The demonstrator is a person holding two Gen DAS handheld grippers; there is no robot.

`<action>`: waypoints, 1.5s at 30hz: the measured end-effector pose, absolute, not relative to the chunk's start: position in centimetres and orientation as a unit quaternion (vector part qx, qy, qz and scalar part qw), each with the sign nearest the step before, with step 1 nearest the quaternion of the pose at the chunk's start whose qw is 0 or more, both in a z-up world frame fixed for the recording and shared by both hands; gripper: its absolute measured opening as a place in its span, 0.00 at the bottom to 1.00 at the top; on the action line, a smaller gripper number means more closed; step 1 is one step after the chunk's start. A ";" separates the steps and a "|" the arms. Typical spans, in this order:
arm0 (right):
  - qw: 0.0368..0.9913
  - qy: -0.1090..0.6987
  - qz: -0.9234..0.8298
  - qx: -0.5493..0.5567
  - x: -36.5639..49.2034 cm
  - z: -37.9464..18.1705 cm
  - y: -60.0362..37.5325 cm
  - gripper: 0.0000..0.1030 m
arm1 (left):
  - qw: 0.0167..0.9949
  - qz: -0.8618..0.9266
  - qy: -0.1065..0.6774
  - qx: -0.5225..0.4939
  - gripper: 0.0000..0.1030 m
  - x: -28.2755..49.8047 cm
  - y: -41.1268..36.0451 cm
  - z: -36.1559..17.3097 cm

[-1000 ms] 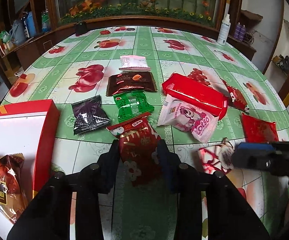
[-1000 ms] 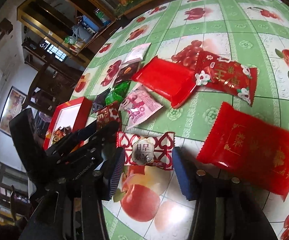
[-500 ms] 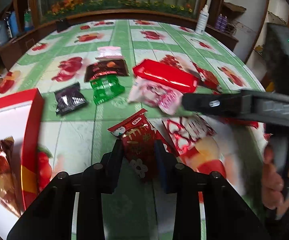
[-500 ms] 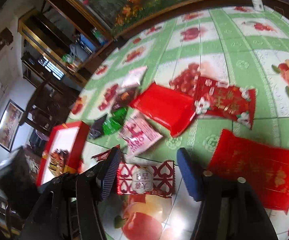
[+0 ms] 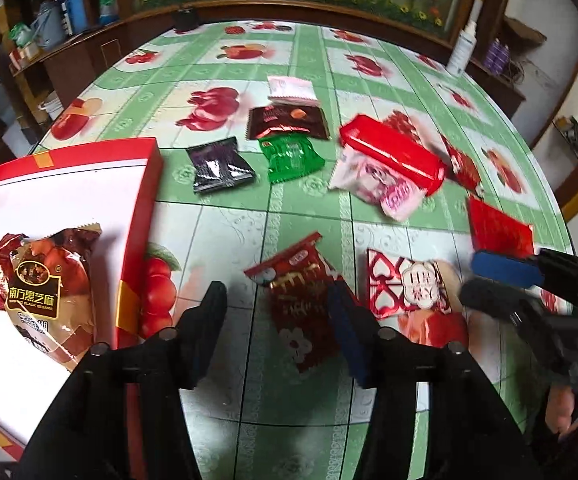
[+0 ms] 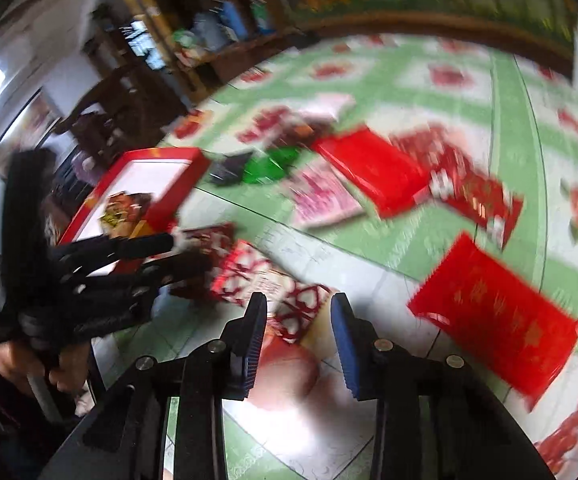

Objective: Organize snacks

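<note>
My left gripper (image 5: 277,312) is open; a dark red snack packet (image 5: 301,304) lies against its right finger, the left finger stands well apart. A red-and-white heart-patterned packet (image 5: 407,288) lies just right of it. My right gripper (image 6: 297,320) is open above the near end of that heart packet (image 6: 265,280); the right wrist view is blurred. A red box with a white inside (image 5: 69,184) at the left holds a brown sesame snack bag (image 5: 43,292).
Further back on the green fruit-print table (image 5: 249,220) lie a black packet (image 5: 219,164), a green packet (image 5: 291,156), a brown packet (image 5: 287,122), a pink packet (image 5: 377,188) under a long red packet (image 5: 393,152), and a flat red packet (image 5: 499,230).
My left gripper has opened wide and the dark red packet now sits by its right finger only. Both grippers have shifted left toward the red box. The right gripper has narrowed slightly.
</note>
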State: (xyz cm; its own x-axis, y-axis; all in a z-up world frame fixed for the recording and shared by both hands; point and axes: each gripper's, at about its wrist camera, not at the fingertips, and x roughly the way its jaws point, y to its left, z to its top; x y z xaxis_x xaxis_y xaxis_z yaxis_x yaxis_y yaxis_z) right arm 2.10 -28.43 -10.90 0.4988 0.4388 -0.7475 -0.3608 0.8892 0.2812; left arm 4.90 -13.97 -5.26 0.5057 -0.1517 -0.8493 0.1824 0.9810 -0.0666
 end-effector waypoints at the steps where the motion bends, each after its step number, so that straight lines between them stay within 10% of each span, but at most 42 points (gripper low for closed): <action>1: 0.871 0.427 0.240 0.030 1.6 -10.4 -28.0 0.58 | 0.868 -0.089 0.489 0.012 0.60 5.0 -13.9 -5.4; 3: 0.882 0.406 0.239 -0.001 0.9 -9.8 -27.1 0.74 | 0.864 -0.089 0.496 0.001 0.60 5.3 -13.9 -5.6; 20: 0.874 0.411 0.240 -0.096 1.1 -11.9 -24.3 0.70 | 0.876 -0.085 0.465 0.096 0.62 7.6 -16.5 -6.8; 24: 0.872 0.403 0.227 -0.160 2.0 -13.3 -22.8 0.69 | 0.870 -0.118 0.472 0.086 0.50 8.2 -16.5 -6.7; 30: 0.869 0.424 0.231 -0.109 3.8 -13.6 -24.6 0.35 | 0.869 -0.144 0.469 0.063 0.34 7.7 -16.1 -6.6; 45: 0.877 0.423 0.226 -0.034 3.6 -12.2 -26.9 0.32 | 0.871 -0.203 0.448 0.019 0.20 4.1 -14.3 -4.2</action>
State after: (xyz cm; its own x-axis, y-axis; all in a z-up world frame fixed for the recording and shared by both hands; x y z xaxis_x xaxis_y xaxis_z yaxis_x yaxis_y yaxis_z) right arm 3.59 -26.86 -12.21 0.5400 0.3681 -0.7569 -0.4260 0.8951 0.1314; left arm 4.06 -14.33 -4.22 0.5165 -0.3361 -0.7876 0.3700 0.9171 -0.1487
